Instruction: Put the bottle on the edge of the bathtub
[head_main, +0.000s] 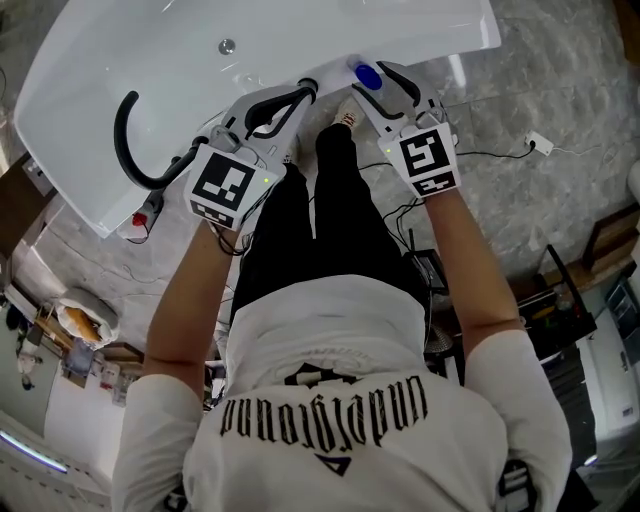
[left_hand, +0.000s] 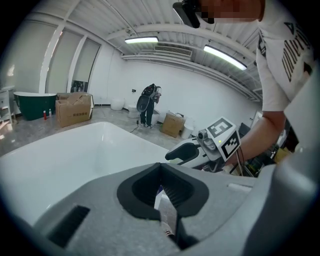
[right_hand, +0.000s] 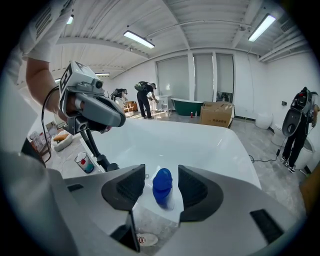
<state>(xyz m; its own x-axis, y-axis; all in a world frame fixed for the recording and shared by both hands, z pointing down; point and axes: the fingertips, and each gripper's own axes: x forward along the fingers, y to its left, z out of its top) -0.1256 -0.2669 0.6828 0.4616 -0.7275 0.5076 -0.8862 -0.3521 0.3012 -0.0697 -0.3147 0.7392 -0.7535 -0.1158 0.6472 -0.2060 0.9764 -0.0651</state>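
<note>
A small clear bottle with a blue cap (head_main: 367, 77) stands upright on the near rim of the white bathtub (head_main: 120, 70). My right gripper (head_main: 378, 82) is around it. In the right gripper view the bottle (right_hand: 162, 187) sits between the two black pads with a gap on each side, so the jaws are open and not pressing it. My left gripper (head_main: 306, 92) hovers just left of it over the same rim, jaws shut with tips touching and nothing between them. In the left gripper view my left gripper (left_hand: 161, 169) points past the tub (left_hand: 75, 150) toward the right gripper (left_hand: 187, 152).
A black curved faucet hose (head_main: 130, 140) rises from the tub's left rim, with a cup (right_hand: 85, 162) beside it. The drain (head_main: 227, 46) lies in the basin. Cables (head_main: 500, 155) trail on the marble floor. Cardboard boxes (right_hand: 216, 114), a green tub (right_hand: 187, 106) and people stand far off.
</note>
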